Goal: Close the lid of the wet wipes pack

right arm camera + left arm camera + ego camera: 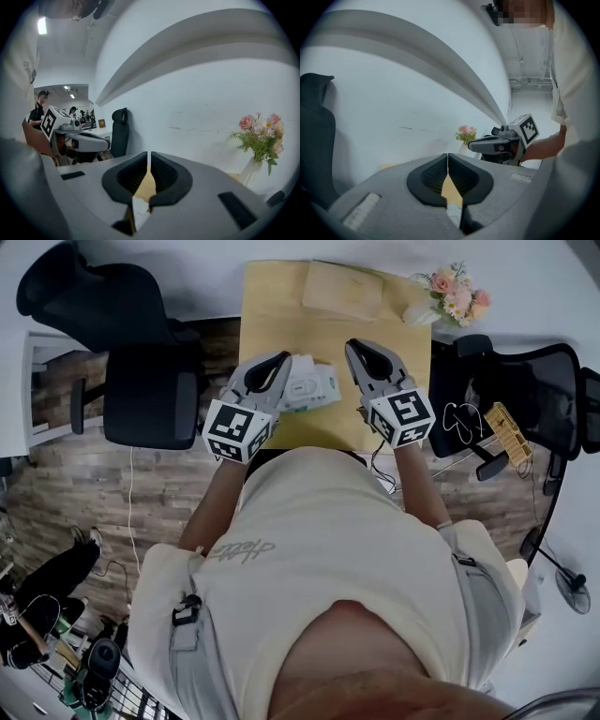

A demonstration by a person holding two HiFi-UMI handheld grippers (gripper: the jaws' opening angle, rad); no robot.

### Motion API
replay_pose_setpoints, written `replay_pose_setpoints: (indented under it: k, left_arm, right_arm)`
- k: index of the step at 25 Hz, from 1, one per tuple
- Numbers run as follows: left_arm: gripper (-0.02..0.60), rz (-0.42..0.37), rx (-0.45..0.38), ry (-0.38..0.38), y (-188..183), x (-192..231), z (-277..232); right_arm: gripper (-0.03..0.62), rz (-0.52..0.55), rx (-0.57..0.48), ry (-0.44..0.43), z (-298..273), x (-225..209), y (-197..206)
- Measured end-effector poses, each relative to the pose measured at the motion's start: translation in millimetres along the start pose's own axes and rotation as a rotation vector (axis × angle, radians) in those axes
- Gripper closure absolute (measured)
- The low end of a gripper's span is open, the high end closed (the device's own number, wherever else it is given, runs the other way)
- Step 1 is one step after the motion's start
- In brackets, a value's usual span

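The wet wipes pack (314,390) lies on the wooden surface (272,306) close to its near edge, about midway along it. From the head view I cannot tell whether its lid is up or down.

The left gripper (279,359) is at the pack's left end, and its body overlaps that end in the head view. No view shows whether it touches the pack. In the left gripper view the jaws of the left gripper (448,158) are pressed together at the tips with nothing between them.

The right gripper (354,346) is held just to the right of the pack and apart from it. In the right gripper view its jaws (149,157) are drawn together too, with only a sliver of gap and nothing in it.

At the far right corner of the surface stands a vase of pink flowers (456,289). A flat tan box (342,287) lies along the far edge. A black office chair (141,371) stands off the left edge.
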State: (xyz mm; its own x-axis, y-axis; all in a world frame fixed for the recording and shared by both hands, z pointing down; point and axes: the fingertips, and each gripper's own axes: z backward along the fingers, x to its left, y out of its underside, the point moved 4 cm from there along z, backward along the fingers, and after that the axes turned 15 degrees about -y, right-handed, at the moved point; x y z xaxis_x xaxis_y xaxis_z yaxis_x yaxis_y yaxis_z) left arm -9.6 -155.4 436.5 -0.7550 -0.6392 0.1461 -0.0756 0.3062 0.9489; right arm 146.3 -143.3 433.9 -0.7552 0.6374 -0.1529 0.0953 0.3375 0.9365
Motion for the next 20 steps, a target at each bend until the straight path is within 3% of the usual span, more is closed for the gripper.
replay_pose_setpoints:
  k: [3,13,20]
  left_arm:
    - [0.565,0.004,0.002,-0.001,2.6,-0.4,0.4]
    - [0.565,0.03,0.013,-0.04,13.2,4.7,2.5]
    - [0.565,0.059,0.034,-0.066,22.7,12.1,-2.7]
  right_arm:
    - [0.519,-0.004,0.002,0.012,-0.6,-0.2,3.0]
    - [0.52,-0.051,0.068,-0.02,-7.1,-7.7,33.1]
    - [0.52,-0.006,0.215,-0.064,-34.0,-17.6,89.9]
